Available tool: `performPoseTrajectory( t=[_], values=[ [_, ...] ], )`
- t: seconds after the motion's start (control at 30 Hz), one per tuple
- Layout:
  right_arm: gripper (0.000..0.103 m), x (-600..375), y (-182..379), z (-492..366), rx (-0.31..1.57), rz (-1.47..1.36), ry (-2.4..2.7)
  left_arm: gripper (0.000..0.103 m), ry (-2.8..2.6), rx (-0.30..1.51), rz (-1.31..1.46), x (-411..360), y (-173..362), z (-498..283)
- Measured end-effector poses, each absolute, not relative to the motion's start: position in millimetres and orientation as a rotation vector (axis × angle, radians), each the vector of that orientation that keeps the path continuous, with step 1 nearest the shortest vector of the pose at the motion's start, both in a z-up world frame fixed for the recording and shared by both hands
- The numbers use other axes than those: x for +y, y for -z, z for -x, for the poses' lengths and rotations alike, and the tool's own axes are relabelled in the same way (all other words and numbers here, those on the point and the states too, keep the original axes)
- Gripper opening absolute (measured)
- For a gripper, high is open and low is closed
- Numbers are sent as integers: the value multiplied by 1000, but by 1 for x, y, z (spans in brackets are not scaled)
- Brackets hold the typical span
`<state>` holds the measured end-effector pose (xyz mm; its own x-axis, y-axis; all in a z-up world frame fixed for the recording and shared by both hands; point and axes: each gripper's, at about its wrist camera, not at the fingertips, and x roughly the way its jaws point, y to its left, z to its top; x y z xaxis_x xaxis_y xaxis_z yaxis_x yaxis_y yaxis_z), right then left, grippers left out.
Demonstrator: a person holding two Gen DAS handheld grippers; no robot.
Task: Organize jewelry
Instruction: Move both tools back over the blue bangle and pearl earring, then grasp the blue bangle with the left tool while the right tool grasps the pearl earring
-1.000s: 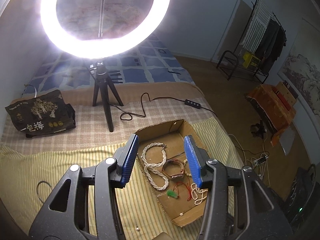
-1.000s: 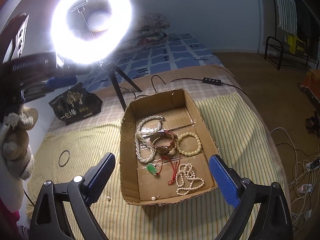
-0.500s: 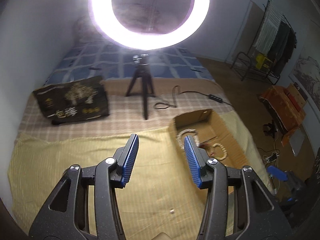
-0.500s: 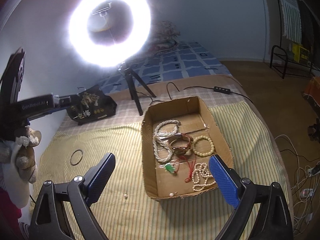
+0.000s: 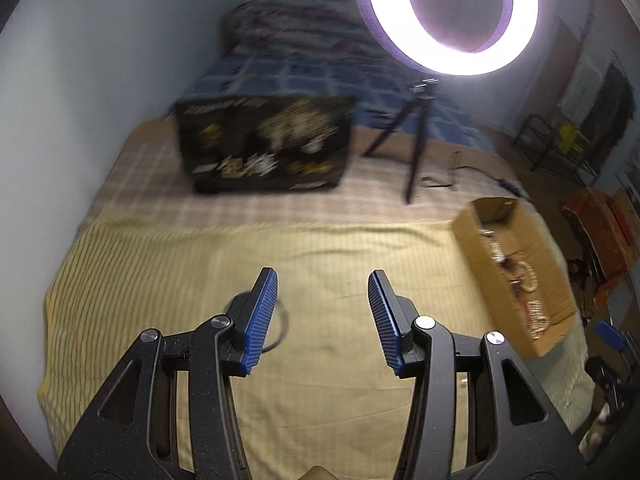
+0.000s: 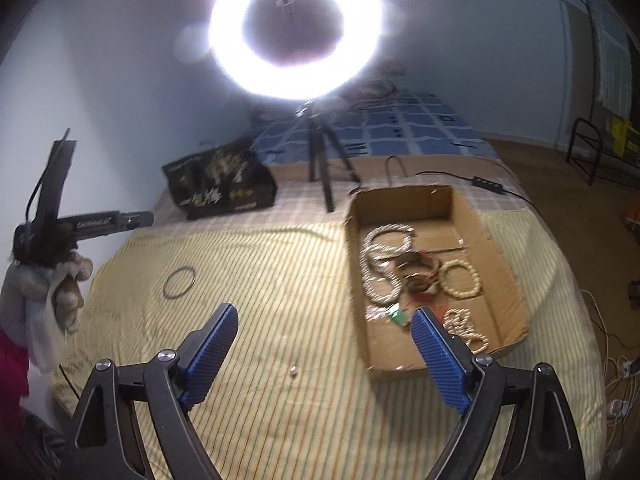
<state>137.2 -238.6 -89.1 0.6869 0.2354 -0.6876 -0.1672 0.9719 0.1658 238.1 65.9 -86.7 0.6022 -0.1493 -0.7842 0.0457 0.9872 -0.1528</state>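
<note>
Jewelry: most pieces lie in the cardboard box [image 6: 436,216] on the bed: a long pearl necklace [image 6: 382,264], a cream bead bracelet [image 6: 460,280], a brown bangle [image 6: 418,268], a green pendant [image 6: 396,316] and a small bead string [image 6: 466,330].
Strays: a thin dark ring [image 6: 179,283] lies flat on the yellow striped blanket [image 6: 260,272], well apart from the box; a tiny bead [image 6: 294,371] sits on the blanket nearer the box's front corner.
Left tool [image 5: 322,314]: fingers apart, holding nothing, poised over the blanket with the dark ring [image 5: 280,320] partly hidden behind its left finger.
Right tool [image 6: 324,356]: fingers wide apart, empty, above the blanket beside the box.
Step in hand: probably gathering the loose ring (the left view is blurred).
Next move: lower the left tool, straddle the ring's thin rim, close gently, then carry it to the box [image 5: 516,272].
Risk: a flat, thin ring on soft cloth may slip or snag fabric.
</note>
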Motion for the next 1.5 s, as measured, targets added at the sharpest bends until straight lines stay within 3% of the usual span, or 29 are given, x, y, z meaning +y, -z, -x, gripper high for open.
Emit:
performPoseTrajectory(
  t=[0.23,0.33,0.4,0.5,0.77,0.83,1.5],
  values=[
    [76,-199,122,-131,867,8,-295,48,68,1009,202,115,129,-241],
    [66,-185,142,-130,920,45,-326,48,63,1049,239,125,145,-244],
    [53,-178,156,-131,967,57,-351,37,58,1073,229,126,155,-246],
    [41,-172,174,-134,1024,69,-372,30,60,1114,212,124,168,-248],
    [35,-168,190,-149,1059,85,-361,24,62,1158,242,125,186,-255],
    [32,-168,195,-155,1072,89,-352,19,62,1170,262,126,191,-258],
    [25,-166,216,-175,1126,81,-327,17,-46,1217,265,136,215,-280]
  ],
)
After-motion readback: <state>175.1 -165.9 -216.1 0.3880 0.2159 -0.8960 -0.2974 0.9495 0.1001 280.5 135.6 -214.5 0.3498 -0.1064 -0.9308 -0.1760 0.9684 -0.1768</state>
